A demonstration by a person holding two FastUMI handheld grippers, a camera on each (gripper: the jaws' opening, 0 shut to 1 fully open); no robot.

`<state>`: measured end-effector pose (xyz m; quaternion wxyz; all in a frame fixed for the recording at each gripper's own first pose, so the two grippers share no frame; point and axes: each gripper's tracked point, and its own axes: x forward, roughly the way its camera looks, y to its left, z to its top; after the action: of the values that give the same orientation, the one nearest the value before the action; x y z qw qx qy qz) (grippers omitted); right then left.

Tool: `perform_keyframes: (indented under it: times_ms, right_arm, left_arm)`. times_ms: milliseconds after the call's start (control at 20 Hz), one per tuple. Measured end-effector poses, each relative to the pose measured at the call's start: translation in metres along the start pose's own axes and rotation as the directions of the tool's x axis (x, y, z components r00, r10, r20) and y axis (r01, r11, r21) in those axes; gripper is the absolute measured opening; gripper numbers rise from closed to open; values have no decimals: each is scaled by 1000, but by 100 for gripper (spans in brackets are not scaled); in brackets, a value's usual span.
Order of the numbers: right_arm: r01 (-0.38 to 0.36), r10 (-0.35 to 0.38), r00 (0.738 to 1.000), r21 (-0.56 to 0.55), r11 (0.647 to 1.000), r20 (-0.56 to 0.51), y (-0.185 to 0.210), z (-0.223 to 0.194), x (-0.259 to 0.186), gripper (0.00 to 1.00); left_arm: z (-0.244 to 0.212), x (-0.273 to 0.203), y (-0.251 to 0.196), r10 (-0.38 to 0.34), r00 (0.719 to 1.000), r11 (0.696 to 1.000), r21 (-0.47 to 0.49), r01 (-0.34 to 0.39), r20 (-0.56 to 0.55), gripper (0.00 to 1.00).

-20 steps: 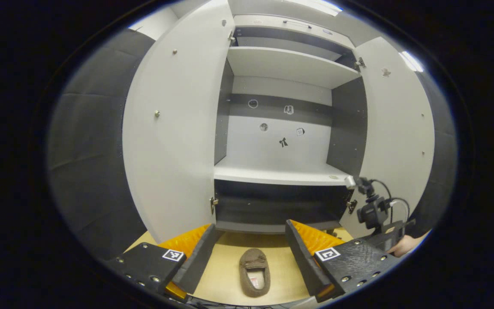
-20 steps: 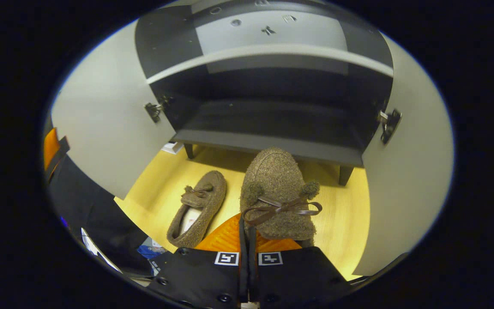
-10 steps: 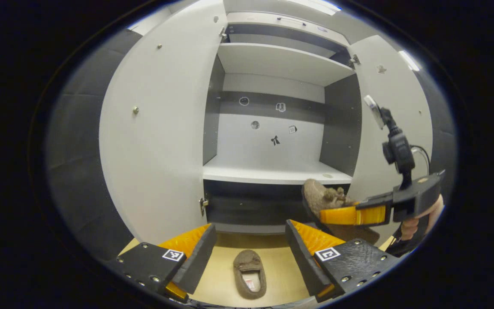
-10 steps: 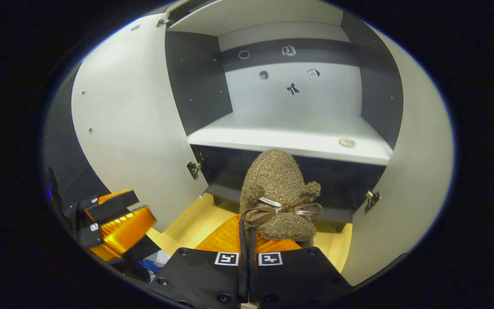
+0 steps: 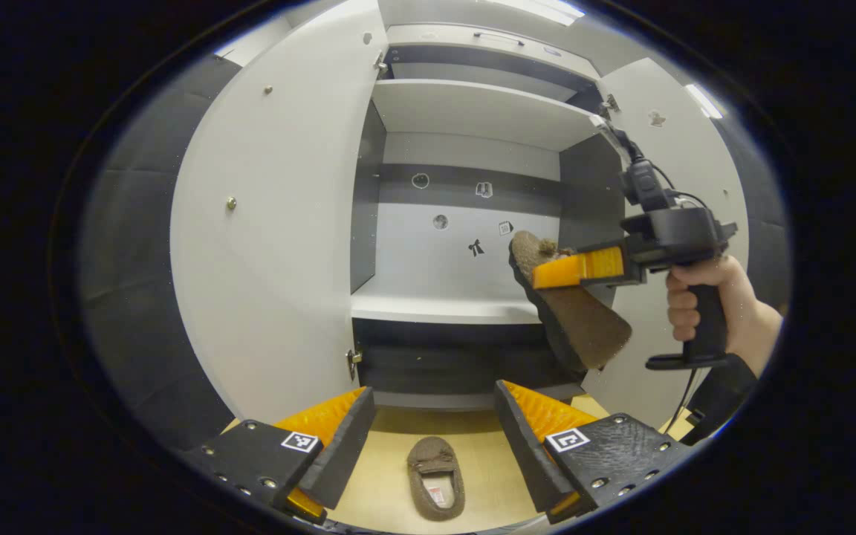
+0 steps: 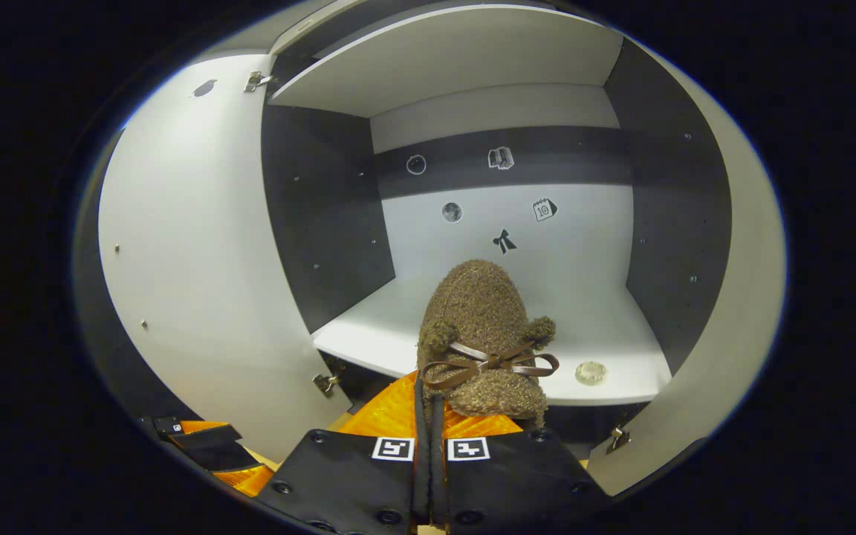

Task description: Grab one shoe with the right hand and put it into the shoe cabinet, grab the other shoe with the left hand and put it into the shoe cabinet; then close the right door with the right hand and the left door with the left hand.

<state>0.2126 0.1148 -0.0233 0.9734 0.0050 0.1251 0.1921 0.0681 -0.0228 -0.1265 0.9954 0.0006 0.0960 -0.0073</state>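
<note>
Brown shoe (image 6: 484,334) clamped in right gripper (image 6: 428,416), ahead of it the middle shelf (image 6: 606,349); left gripper (image 5: 432,423) spread apart above second shoe (image 5: 436,477).

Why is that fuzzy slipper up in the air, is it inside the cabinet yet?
Not yet. The right claw holds the slipper just before the white shelf, above the floor.
</note>
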Motion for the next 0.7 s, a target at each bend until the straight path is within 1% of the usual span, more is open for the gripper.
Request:
perform_keyframes:
  times_ms: [100, 150, 200, 350, 450, 500, 550, 600, 700]
  right_arm:
    - [30, -31, 999, 6, 1000, 38, -14, 24, 16, 2]
    - [44, -45, 998, 10, 999, 48, -21, 35, 25, 2]
    - [55, -56, 998, 9, 998, 42, -29, 43, 33, 2]
    - [107, -109, 992, 28, 994, 60, -58, 69, 56, 2]
    - [161, -163, 985, 33, 986, 58, -81, 79, 71, 2]
    - [186, -188, 980, 31, 982, 66, -92, 83, 80, 2]
    - [215, -216, 975, 21, 976, 58, -104, 83, 88, 2]
    - [248, -248, 967, 11, 969, 50, -116, 82, 95, 2]
    - [296, -295, 955, -2, 955, 22, -135, 77, 109, 2]
  left_arm:
    - [0, -1, 1, 2, 1000, 1000, 1, -2, -5, 94]
    - [-1, -1, 1, 3, 1000, 1000, 1, -3, -8, 99]
    - [0, -1, 1, 3, 1000, 1000, 2, -3, -10, 94]
    - [2, -3, 2, 9, 1000, 1000, 13, -9, -7, 94]
    - [3, -4, 2, 14, 1000, 1000, 12, -14, -6, 94]
    - [4, -5, 1, 16, 1000, 1000, 10, -16, -5, 99]
    - [4, -6, 1, 18, 1000, 1000, 10, -18, -5, 99]
    - [5, -6, 1, 20, 1000, 1000, 12, -20, -3, 94]
    - [5, -8, 2, 29, 1000, 999, 18, -29, 0, 94]
